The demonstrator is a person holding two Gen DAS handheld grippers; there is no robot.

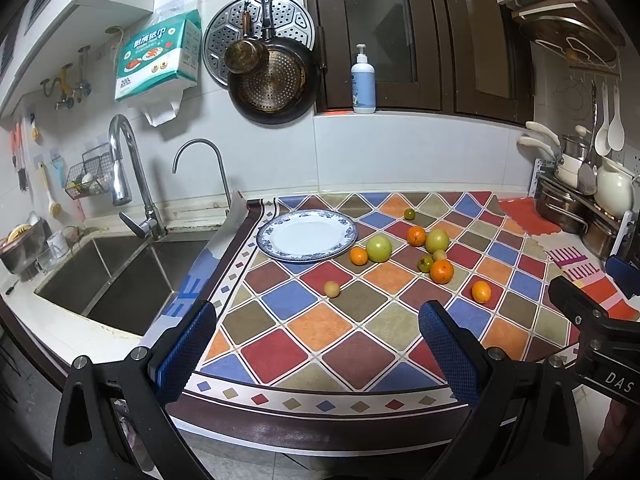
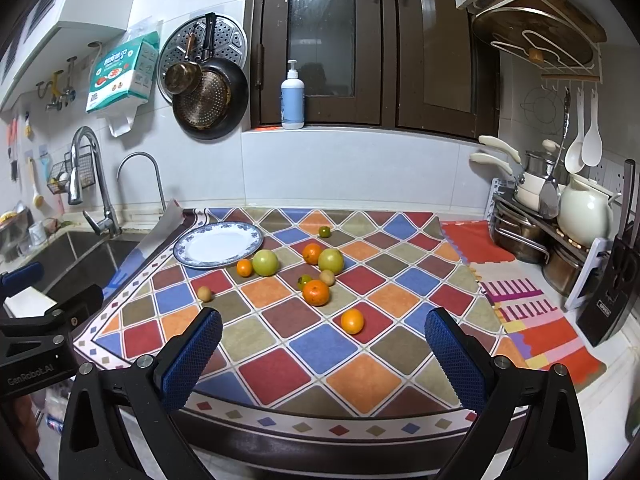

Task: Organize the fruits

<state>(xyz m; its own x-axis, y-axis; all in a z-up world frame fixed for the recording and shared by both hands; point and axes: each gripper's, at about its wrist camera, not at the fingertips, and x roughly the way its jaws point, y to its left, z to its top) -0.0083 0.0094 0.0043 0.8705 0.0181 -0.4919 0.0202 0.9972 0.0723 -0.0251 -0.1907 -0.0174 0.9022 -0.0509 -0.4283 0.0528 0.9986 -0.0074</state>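
- The left gripper sits low in the left wrist view, blue-padded fingers spread wide, nothing between them.
- The right gripper fills the bottom of the right wrist view, jaws equally wide apart and empty.
- Each gripper's black body shows at the other view's edge.

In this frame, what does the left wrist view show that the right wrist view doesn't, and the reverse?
Only the left wrist view shows the full double basin of the steel sink. Only the right wrist view shows the black knife block at the counter's right end. Both share the blue-rimmed white plate, bare of fruit, the scattered oranges and green fruits on the chequered mat, and both open grippers, left and right.
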